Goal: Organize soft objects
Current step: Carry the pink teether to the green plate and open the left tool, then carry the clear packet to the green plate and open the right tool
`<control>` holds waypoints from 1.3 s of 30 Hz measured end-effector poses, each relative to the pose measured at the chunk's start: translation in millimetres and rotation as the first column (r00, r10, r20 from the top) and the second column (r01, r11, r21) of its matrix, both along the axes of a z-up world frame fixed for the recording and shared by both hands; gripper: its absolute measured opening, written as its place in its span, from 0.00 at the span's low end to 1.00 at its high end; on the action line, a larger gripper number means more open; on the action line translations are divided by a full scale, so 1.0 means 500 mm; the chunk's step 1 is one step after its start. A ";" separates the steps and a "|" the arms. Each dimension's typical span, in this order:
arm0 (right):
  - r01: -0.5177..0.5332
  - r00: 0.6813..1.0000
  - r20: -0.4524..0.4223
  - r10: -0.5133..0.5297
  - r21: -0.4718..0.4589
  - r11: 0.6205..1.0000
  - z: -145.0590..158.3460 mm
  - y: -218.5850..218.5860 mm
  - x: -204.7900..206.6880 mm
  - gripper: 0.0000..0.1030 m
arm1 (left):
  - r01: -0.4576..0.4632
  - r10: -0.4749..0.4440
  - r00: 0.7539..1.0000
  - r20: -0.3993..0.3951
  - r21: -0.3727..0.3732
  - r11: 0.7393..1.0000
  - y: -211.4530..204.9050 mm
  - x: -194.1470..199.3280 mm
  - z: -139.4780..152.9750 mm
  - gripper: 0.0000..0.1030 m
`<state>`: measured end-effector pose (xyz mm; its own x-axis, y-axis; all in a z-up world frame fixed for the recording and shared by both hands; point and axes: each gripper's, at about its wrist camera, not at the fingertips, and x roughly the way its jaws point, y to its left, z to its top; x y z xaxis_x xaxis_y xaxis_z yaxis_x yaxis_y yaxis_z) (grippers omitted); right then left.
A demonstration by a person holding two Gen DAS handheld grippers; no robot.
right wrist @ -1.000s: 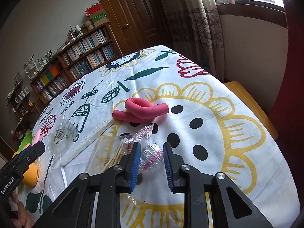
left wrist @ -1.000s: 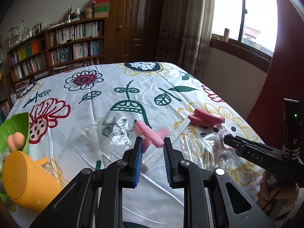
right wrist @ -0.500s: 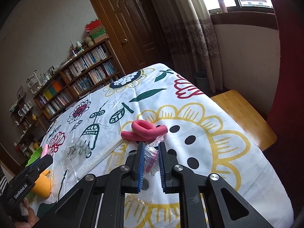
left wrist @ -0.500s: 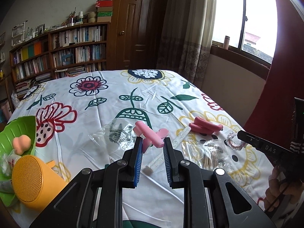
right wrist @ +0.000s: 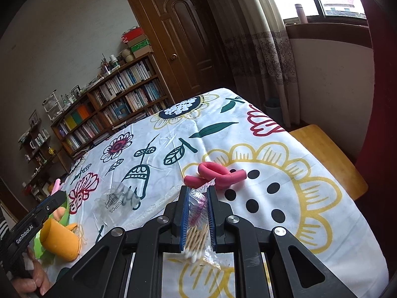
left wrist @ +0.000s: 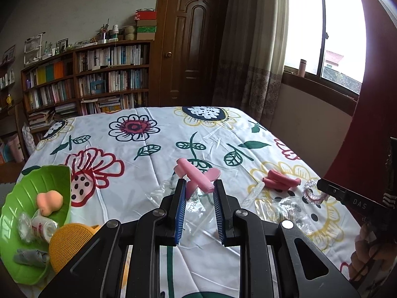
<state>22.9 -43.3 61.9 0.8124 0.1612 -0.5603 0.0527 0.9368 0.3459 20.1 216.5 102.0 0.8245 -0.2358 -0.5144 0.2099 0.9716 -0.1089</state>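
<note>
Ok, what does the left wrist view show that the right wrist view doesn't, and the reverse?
Only the left wrist view shows the peach gourd-shaped sponge and wrapped rolls lying in the green leaf-shaped dish, plus the left tongs open, with the pale pink foam roller beyond their tips.

Only the right wrist view shows the right tongs shut on the clear plastic bag of cotton swabs, and the wooden stool beside the table.

Both show the dark pink twisted foam roller, the flowered tablecloth and the orange mesh cup.
</note>
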 end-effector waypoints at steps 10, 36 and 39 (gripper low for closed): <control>-0.059 0.998 0.013 0.060 -0.017 0.998 0.014 0.065 0.016 0.14 | -0.140 0.141 0.989 0.037 -0.029 0.990 0.136 0.001 0.025 0.22; -0.247 0.965 0.060 0.253 -0.091 0.965 0.074 0.299 0.049 0.14 | -0.420 0.420 0.907 -0.022 -0.110 0.901 0.408 -0.053 -0.026 0.51; -0.281 0.955 0.066 0.288 -0.101 0.954 0.082 0.337 0.053 0.14 | -0.447 0.448 0.894 -0.022 -0.123 0.886 0.429 -0.060 -0.030 0.53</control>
<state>49.2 125.2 103.1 0.7825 0.3447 -0.5185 -0.2450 0.9361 0.2525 -9.8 431.0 87.1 0.8606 0.0988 -0.4995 -0.2429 0.9419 -0.2322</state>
